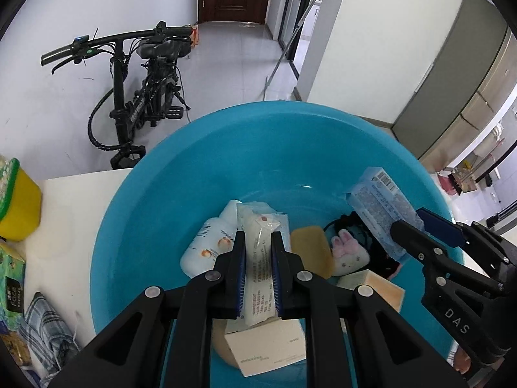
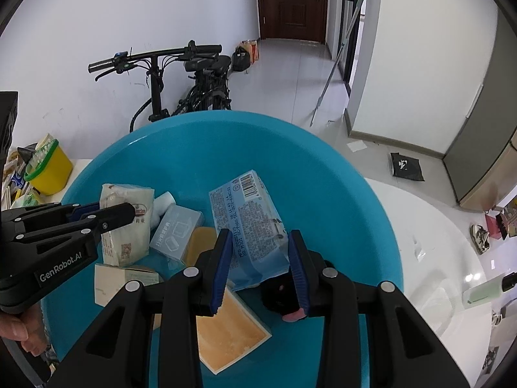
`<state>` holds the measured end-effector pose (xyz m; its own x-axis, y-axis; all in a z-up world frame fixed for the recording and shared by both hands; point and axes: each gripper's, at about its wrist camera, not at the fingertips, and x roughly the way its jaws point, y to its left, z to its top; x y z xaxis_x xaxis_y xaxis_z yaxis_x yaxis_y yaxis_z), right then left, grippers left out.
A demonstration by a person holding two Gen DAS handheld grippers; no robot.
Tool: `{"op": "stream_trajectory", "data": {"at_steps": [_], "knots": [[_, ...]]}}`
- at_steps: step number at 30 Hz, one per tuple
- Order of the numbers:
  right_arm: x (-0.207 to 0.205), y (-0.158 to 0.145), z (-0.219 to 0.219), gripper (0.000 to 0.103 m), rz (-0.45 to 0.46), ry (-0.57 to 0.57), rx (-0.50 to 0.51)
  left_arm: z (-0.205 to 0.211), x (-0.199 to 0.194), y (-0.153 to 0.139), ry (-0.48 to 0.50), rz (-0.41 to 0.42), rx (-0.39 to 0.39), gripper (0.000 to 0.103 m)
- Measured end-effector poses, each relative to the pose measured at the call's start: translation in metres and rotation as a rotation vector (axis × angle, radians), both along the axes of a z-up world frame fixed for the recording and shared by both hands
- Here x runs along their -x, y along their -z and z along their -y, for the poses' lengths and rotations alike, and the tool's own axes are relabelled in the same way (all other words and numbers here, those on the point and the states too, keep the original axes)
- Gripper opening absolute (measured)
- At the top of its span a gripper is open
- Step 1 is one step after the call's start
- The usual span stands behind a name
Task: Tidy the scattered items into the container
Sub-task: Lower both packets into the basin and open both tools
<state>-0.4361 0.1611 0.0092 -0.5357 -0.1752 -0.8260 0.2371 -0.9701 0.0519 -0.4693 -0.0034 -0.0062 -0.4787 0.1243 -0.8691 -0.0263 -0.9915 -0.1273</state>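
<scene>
Both of my jaws are closed on packets above the blue basin (image 1: 135, 226). My left gripper (image 1: 258, 252) pinches a white sachet (image 1: 257, 258) between its pads, the packet standing lengthwise over the basin's near side. My right gripper (image 2: 260, 252) clamps a pale blue wrapped pack (image 2: 248, 223) by its lower end, tilted up and hanging over the middle of the basin.

Going left to right inside the basin, I see a white lotion bottle (image 1: 206, 242), a tan sponge (image 1: 311, 249) beside it, a small pink-and-white bunny toy (image 1: 347, 252) lying on something black, and a flat orange-faced box (image 2: 226, 329) nearest me. A cream carton (image 1: 268, 346) lies under my left fingers, and a small clear-blue box (image 2: 176, 231) leans by the sponge.

I judge the tidying well along: most things are already in, and these two packets only need letting go. Some items remain outside: a yellow tub (image 1: 17, 203) and a plaid cloth (image 1: 45, 326) on the white table (image 1: 71, 213) at the left, and a pale green bottle (image 2: 484, 287) at the far right; whether those belong to the task I cannot tell.

My own fingers hide the basin's near floor, and the black thing under the toy is too dark to name.
</scene>
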Motion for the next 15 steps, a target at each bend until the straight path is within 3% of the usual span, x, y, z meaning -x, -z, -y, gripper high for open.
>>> {"op": "stream_trajectory", "data": {"at_steps": [10,11,13,15], "knots": [[0.002,0.002,0.006,0.034,0.009,-0.013,-0.006,0.000,0.000,0.000,0.009,-0.002,-0.017,0.015],[0.002,0.002,0.006,0.034,0.009,-0.015,-0.007,0.000,0.000,-0.001,0.008,-0.003,-0.011,0.020],[0.002,0.002,0.006,0.035,0.008,-0.012,-0.005,0.000,-0.001,-0.003,0.007,-0.008,-0.007,0.038],[0.002,0.002,0.007,0.035,0.014,-0.013,-0.001,0.001,-0.004,-0.007,0.002,-0.038,-0.008,0.064]]}}
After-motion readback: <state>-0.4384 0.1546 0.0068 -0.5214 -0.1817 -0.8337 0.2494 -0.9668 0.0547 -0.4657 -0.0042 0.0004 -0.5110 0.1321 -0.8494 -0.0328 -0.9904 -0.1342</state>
